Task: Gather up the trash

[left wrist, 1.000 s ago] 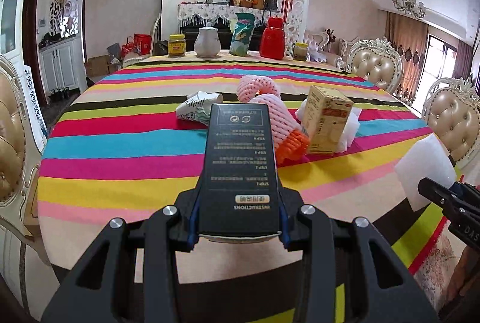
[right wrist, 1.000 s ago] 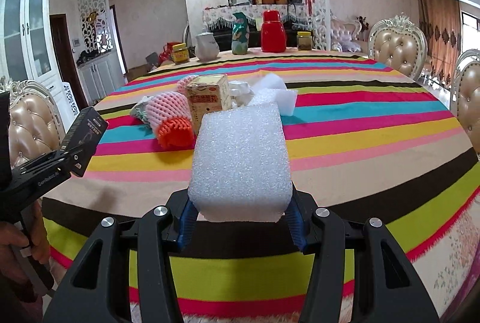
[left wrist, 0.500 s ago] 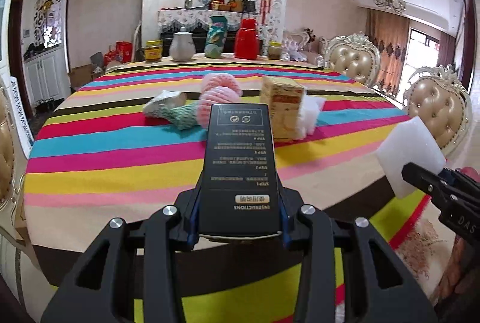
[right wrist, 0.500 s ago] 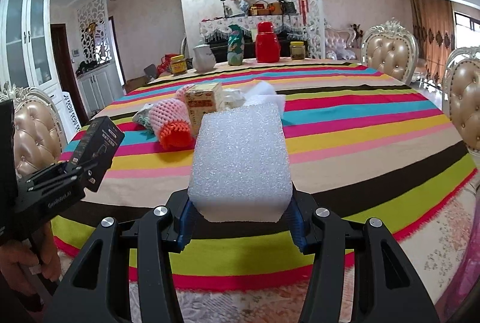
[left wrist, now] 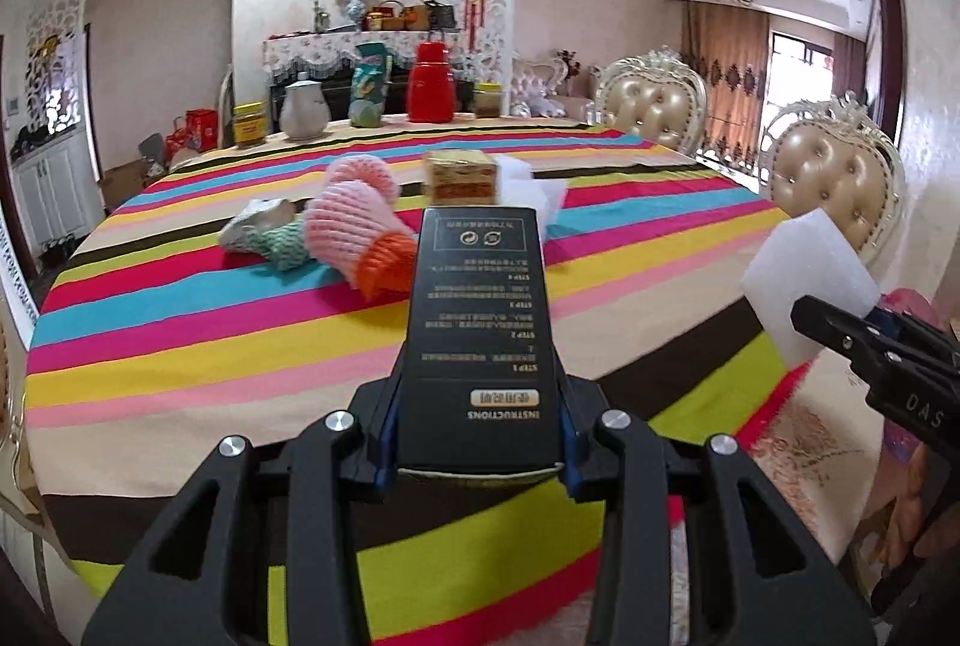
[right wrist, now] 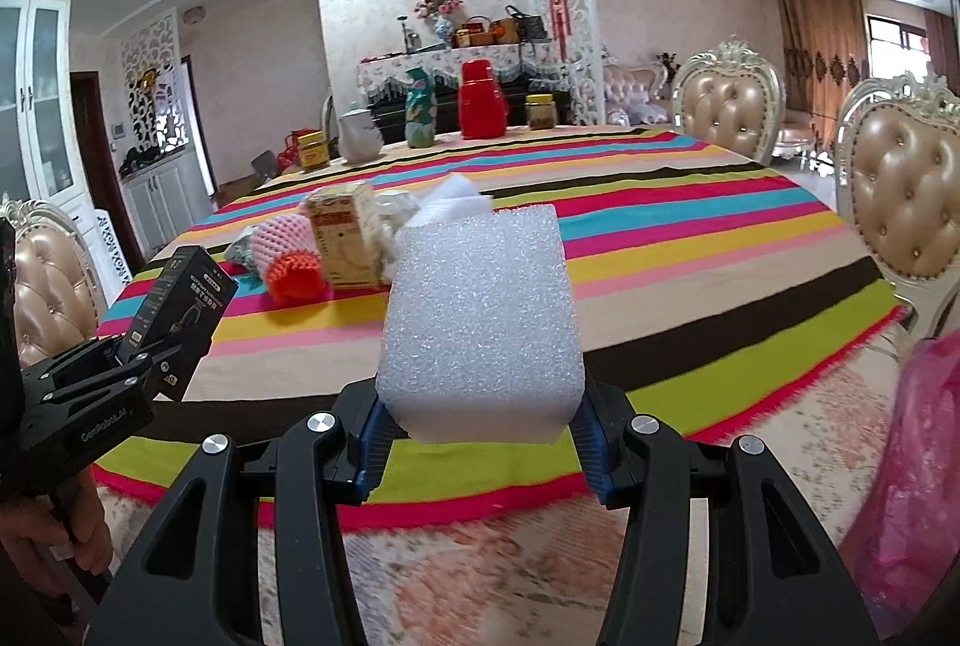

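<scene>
My left gripper [left wrist: 477, 457] is shut on a black box [left wrist: 477, 334] printed with instructions, held in front of the table's near edge. My right gripper [right wrist: 480, 442] is shut on a white foam block [right wrist: 480, 322]; it shows at the right of the left wrist view [left wrist: 807, 286]. On the striped tablecloth [left wrist: 180, 322] lie a pink and orange foam fruit net [left wrist: 360, 232], a green net with crumpled paper [left wrist: 264, 232], a yellow carton [left wrist: 461, 178] and white foam pieces [left wrist: 543, 196]. A pink plastic bag [right wrist: 912, 466] hangs at the right edge of the right wrist view.
At the table's far side stand a red thermos [left wrist: 431, 84], a white jug [left wrist: 305, 111], a green bag [left wrist: 367, 90] and jars. Padded chairs [left wrist: 834, 184] stand at the right, another [right wrist: 48, 298] at the left. Patterned floor lies below the table edge.
Both grippers have drawn back from the table and swung right, each keeping its load. The table edge and floor now show below, and the pink bag has come into the right wrist view.
</scene>
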